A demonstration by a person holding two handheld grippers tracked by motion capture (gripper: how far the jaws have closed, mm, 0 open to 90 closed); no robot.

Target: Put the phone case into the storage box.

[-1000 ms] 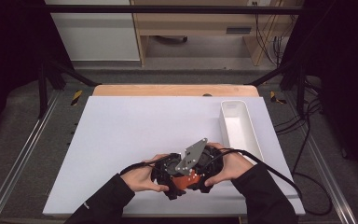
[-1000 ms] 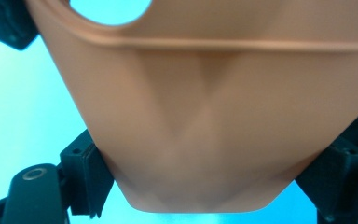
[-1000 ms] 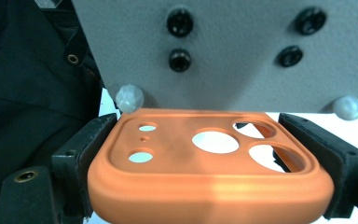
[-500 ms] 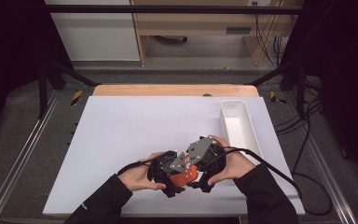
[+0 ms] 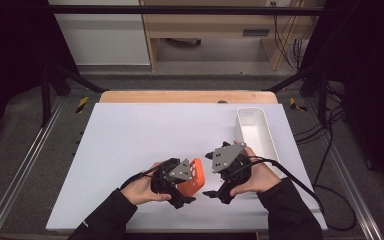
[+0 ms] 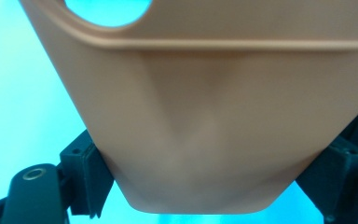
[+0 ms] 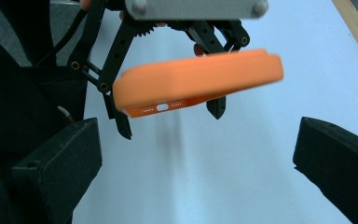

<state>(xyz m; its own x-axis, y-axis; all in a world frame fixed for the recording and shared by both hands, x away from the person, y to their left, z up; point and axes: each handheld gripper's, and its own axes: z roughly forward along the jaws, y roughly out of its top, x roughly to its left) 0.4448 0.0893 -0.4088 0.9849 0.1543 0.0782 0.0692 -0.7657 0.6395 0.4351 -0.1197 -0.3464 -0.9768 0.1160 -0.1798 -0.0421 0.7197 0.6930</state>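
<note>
- No legible text, label, brand, number or sign appears in any view.
- Orange phone case point(image 7: 198, 81): plain surface, no printing or logo readable in the centre of the right gripper view or in the left gripper view.
- White tray point(image 5: 267, 131), right of centre in the high view: unmarked.
- Grey plates on the grippers: bare metal with holes, no markings readable.

The high view looks down and forward over the white rectangular table point(image 5: 130, 145). Both gripper views share the orange plastic phone case point(image 7: 200, 81): the left sits close against it, the right faces it at 12 o'clock.
</note>
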